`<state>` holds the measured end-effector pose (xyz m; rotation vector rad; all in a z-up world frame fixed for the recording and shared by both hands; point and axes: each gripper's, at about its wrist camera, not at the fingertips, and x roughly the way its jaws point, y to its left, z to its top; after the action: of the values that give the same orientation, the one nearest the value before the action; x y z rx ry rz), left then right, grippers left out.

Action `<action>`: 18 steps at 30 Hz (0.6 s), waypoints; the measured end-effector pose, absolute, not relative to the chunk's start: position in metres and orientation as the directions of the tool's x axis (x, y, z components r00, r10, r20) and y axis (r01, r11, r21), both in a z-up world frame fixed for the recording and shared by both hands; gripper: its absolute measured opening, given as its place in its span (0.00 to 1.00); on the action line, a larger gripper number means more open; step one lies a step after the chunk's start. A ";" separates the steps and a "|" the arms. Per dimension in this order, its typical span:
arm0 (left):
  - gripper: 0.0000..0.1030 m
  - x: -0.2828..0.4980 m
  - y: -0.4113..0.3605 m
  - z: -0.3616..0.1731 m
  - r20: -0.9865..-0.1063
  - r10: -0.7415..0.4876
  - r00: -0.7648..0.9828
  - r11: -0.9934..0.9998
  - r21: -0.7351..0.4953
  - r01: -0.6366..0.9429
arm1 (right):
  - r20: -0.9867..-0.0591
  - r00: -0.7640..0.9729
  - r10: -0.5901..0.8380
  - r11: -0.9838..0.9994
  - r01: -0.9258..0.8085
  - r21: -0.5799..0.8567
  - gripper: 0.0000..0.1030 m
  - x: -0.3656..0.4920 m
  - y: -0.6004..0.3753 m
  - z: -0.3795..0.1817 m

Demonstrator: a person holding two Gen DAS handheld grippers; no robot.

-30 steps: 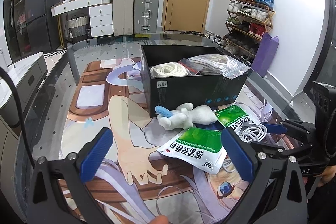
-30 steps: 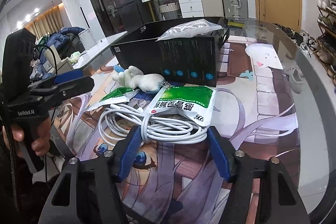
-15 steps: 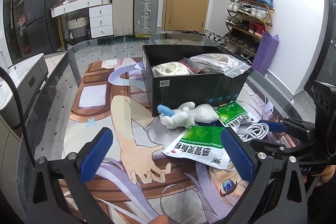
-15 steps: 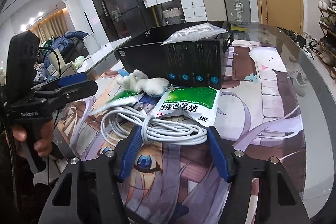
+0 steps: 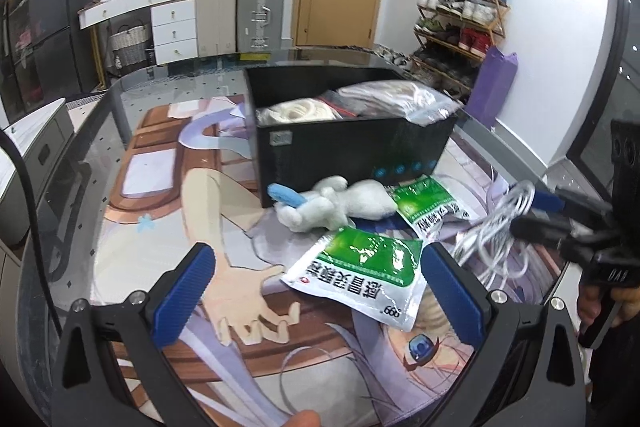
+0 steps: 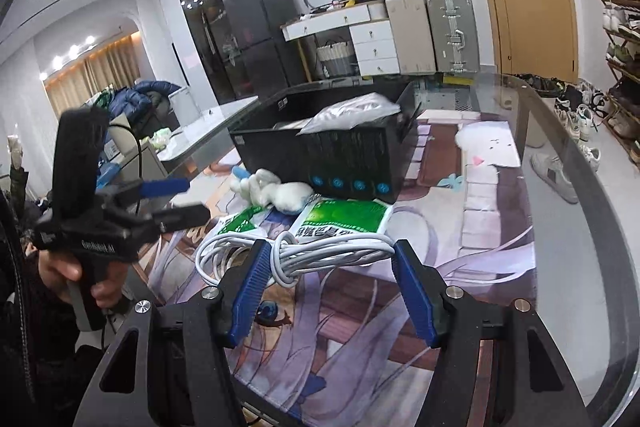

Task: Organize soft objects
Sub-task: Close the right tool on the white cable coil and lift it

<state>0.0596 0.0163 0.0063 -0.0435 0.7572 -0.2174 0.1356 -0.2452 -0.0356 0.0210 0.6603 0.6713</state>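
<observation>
My right gripper (image 6: pixel 330 251) is shut on a coiled white cable (image 6: pixel 224 247), which hangs just above the mat; in the left wrist view the cable (image 5: pixel 496 227) dangles from that gripper (image 5: pixel 528 213). A white plush toy (image 5: pixel 332 203) with a blue piece lies against the front of the black box (image 5: pixel 352 151). Two green medicine packets lie on the mat, one (image 5: pixel 360 267) beyond my left fingers, the other (image 5: pixel 430 203) beside the plush. My left gripper (image 5: pixel 319 259) stands open with nothing between its fingers.
The black box holds a white rope coil (image 5: pixel 296 113) and a clear plastic bag (image 5: pixel 400 99). A printed mat (image 5: pixel 160 187) covers the glass table (image 6: pixel 580 207). The table's curved edge runs along the right in the right wrist view. A hand (image 6: pixel 80 275) holds the left gripper.
The right gripper's jaws narrowed onto the white cable and lifted it off the mat and off the green packet. The left gripper hardly moved.
</observation>
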 end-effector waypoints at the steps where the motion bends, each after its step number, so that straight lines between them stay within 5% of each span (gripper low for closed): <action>1: 1.00 0.061 0.015 0.004 -0.683 -0.213 0.698 0.976 -0.116 0.185 | -0.557 0.589 0.586 0.790 -0.570 0.228 0.61 0.136 -0.248 -0.035; 18: 1.00 0.068 -0.013 -0.010 -0.744 -0.265 0.614 0.951 -0.095 0.295 | -0.534 0.622 0.573 0.809 -0.533 0.246 0.61 0.137 -0.269 -0.028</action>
<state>0.0685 -0.0125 -0.0100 0.0377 0.8507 -0.3226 0.1367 -0.2695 -0.0281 0.0662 0.6360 0.6359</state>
